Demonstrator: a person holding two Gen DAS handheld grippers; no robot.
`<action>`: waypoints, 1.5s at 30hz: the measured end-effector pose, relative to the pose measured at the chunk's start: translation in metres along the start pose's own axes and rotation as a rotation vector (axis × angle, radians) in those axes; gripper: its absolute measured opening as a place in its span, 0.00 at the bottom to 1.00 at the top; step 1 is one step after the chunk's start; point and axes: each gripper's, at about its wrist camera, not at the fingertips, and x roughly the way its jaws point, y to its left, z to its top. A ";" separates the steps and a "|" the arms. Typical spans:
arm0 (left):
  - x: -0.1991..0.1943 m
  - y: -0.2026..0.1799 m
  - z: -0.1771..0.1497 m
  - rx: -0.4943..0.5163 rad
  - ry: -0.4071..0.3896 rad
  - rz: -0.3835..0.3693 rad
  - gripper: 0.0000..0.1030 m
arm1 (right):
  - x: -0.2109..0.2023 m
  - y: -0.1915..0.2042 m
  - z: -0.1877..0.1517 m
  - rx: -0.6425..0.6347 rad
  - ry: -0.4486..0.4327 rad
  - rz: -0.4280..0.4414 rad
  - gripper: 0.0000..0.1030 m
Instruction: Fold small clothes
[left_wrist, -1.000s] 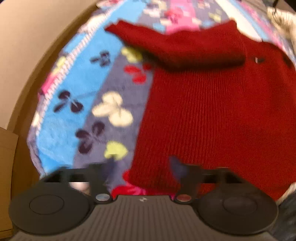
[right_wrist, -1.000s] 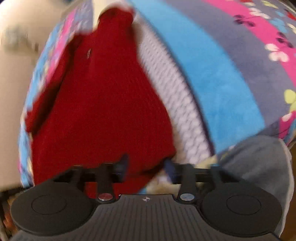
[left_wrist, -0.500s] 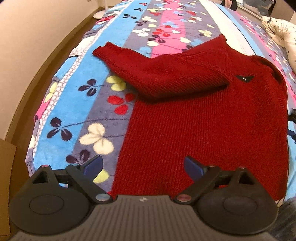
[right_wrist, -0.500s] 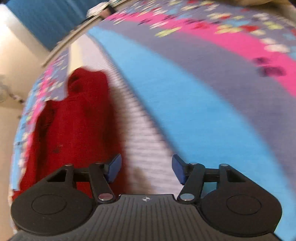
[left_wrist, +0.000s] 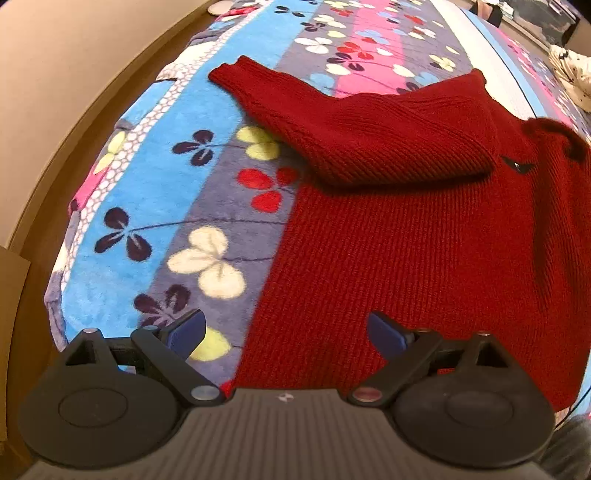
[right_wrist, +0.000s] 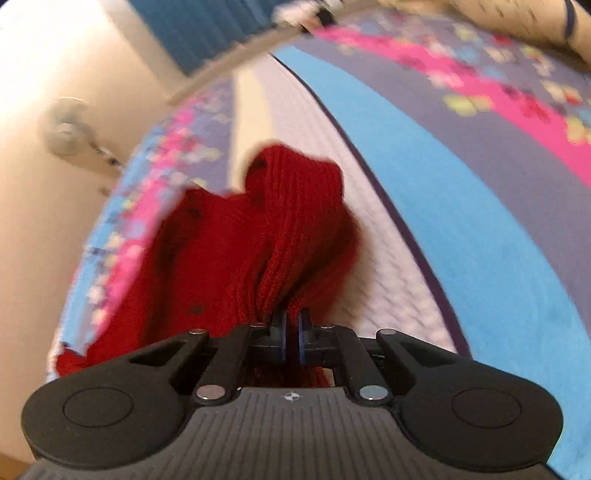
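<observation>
A red knit sweater (left_wrist: 406, 258) lies flat on a flowered striped bedspread (left_wrist: 166, 184), one sleeve (left_wrist: 351, 129) folded across its chest. My left gripper (left_wrist: 286, 325) hangs open just above the sweater's lower left corner, one finger over the blanket, the other over the knit, nothing between them. In the right wrist view the sweater (right_wrist: 207, 266) lies at the bed's left edge. My right gripper (right_wrist: 291, 321) is closing tight, its pads pinching a bunched ridge of red sleeve fabric (right_wrist: 295, 221) that rises off the bedspread (right_wrist: 480, 221).
A white spotted cloth (left_wrist: 569, 70) lies at the bed's far right. The bed's left edge drops to a wooden floor (left_wrist: 85, 122) beside a beige wall, with a cardboard box (left_wrist: 11, 332) below. A blue curtain (right_wrist: 207, 29) hangs beyond the bed.
My right gripper swung from over the bare blanket to the sweater's sleeve and went from open to shut on it. The left gripper spread wider and shifted slightly over the hem.
</observation>
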 end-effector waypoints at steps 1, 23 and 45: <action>-0.001 -0.001 0.001 0.003 -0.005 0.001 0.94 | -0.009 0.002 0.009 0.008 -0.032 0.020 0.05; 0.008 -0.052 0.015 0.085 -0.002 0.034 0.94 | -0.160 -0.201 0.051 -0.010 -0.330 -0.486 0.66; 0.019 -0.116 0.055 0.104 -0.026 0.138 0.94 | -0.055 -0.231 0.194 -0.186 -0.103 -0.591 0.65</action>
